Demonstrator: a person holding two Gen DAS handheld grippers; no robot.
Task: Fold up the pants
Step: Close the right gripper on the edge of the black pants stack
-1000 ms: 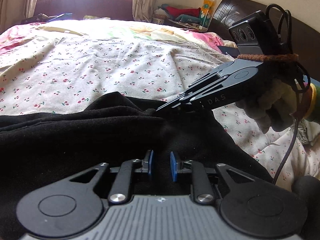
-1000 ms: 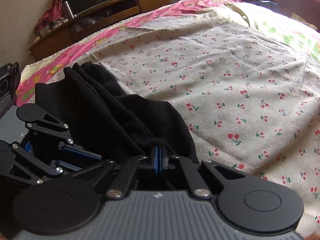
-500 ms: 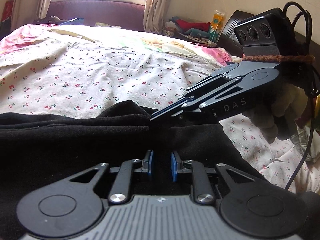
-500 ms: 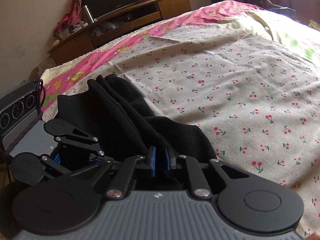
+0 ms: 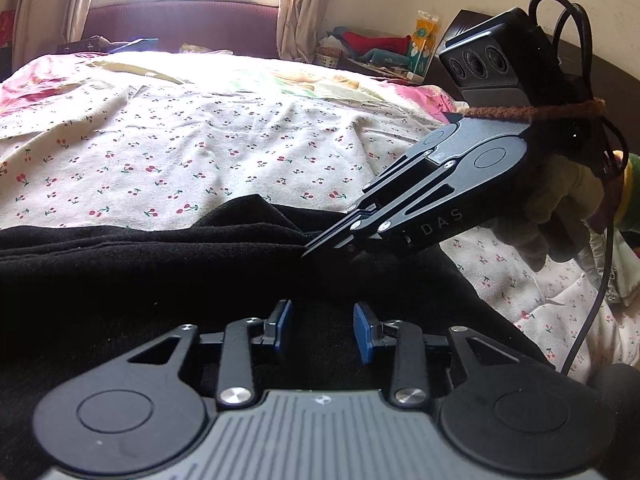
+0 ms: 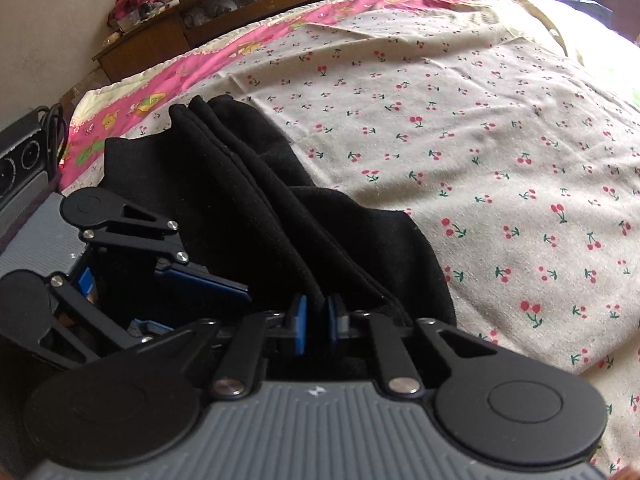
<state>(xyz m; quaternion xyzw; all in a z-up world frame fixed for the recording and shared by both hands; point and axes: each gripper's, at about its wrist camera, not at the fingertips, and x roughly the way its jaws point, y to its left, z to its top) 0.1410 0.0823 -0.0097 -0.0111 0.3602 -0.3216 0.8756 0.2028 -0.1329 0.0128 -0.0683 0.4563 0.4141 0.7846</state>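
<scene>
Left gripper (image 5: 322,330) opening off pants (image 5: 160,280); right gripper (image 6: 318,320) closing, hem between pads. Lift slowly, keep layers aligned.

Bed (image 6: 500,140) under cherry-print sheet (image 5: 200,152), black pants (image 6: 248,208) bunched on top.

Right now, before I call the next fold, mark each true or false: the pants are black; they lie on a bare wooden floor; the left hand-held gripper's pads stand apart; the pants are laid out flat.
1. The pants are black. True.
2. They lie on a bare wooden floor. False: they lie on a cherry-print bedsheet.
3. The left hand-held gripper has its pads apart. True; its jaws are opening.
4. The pants are laid out flat. False: bunched in folds.
</scene>
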